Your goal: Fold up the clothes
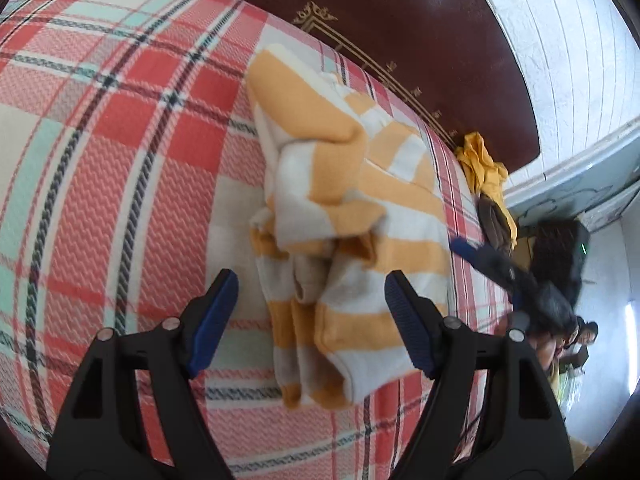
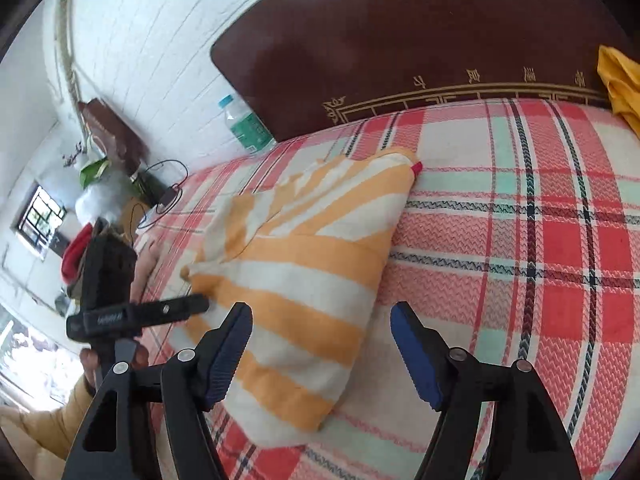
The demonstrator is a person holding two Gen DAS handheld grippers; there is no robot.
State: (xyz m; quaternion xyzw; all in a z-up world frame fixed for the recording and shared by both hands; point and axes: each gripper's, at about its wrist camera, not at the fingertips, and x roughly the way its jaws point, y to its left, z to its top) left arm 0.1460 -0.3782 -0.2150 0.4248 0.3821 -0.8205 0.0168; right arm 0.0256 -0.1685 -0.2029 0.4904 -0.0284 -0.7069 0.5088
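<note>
An orange-and-white striped garment [image 1: 344, 208] lies bunched and partly folded on the plaid bed cover [image 1: 120, 140]. My left gripper [image 1: 312, 284] hangs open just above its crumpled near end, nothing between the fingers. In the right wrist view the same garment [image 2: 304, 272] shows a flat folded panel with a small red tag at its far corner. My right gripper [image 2: 322, 318] is open over the garment's near right edge, its left finger [image 2: 230, 354] above the cloth. The left gripper's body [image 2: 108, 292] and the hand holding it appear at the left of that view.
A dark wooden headboard [image 2: 400, 40] with gold trim closes the bed's far side. A yellow cloth [image 1: 482, 164] lies in a heap by the headboard. A plastic bottle [image 2: 246, 126] stands at the bed's corner. Cables and clutter [image 2: 160, 196] sit beyond the left edge.
</note>
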